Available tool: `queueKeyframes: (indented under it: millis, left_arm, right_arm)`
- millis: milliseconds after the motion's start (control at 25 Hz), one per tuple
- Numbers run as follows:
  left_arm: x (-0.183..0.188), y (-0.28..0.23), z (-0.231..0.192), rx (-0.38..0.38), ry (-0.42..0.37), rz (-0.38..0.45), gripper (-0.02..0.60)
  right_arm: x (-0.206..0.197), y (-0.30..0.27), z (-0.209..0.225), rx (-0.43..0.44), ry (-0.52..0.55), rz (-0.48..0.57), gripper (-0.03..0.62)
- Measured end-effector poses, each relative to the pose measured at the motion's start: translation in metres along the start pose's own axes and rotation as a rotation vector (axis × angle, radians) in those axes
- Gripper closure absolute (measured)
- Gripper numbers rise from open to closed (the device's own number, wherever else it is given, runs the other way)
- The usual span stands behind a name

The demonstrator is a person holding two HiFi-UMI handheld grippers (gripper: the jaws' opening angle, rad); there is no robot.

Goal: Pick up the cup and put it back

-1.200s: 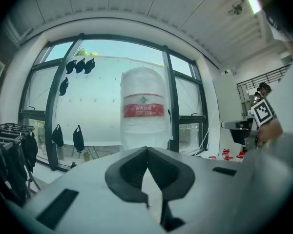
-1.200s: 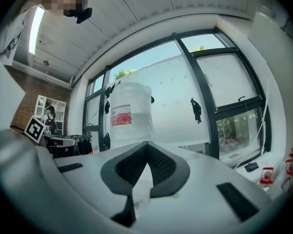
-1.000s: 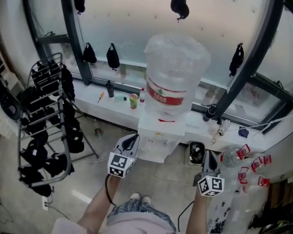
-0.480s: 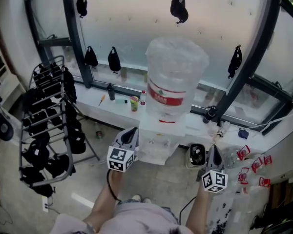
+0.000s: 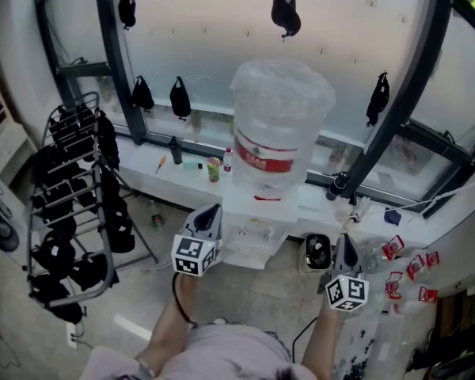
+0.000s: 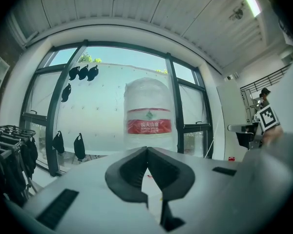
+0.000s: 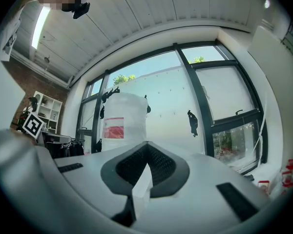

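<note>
Both the left gripper (image 5: 211, 214) and the right gripper (image 5: 347, 242) are hovering empty, fingers together, flanking the water dispenser (image 5: 257, 234); its large bottle (image 5: 281, 125) is blocking part of the sill (image 5: 184, 177) behind

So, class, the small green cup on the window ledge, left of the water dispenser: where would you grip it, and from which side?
Probably across its side wall, about mid-height, coming in level from the room side. The green cup stands upright before the window, with a small bottle close beside it, so the front is the open approach.
</note>
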State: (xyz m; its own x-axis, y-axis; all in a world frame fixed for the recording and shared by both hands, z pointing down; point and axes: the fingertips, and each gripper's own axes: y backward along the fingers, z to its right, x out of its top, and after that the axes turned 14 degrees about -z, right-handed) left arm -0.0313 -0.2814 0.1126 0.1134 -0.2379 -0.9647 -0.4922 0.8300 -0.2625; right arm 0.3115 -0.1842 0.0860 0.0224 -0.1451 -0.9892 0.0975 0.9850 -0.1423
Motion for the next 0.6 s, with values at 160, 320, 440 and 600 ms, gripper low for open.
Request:
queueKeyframes:
  millis: [160, 320, 440, 600]
  left_arm:
    - [-0.002, -0.005, -0.002, -0.001, 0.004, -0.009, 0.557]
    - [-0.003, -0.01, 0.001, -0.011, 0.0, -0.011, 0.555]
    - [-0.004, -0.011, 0.002, -0.016, -0.005, -0.015, 0.555]
    - [-0.006, -0.013, 0.003, -0.021, 0.001, -0.019, 0.555]
  right_arm:
    - [0.001, -0.005, 0.0, 0.005, -0.004, -0.002, 0.579]
    - [-0.003, -0.006, 0.001, 0.003, -0.013, -0.009, 0.579]
    - [-0.006, -0.006, -0.001, 0.006, -0.014, -0.013, 0.579]
    - [-0.008, -0.007, -0.002, 0.009, -0.012, -0.018, 0.579]
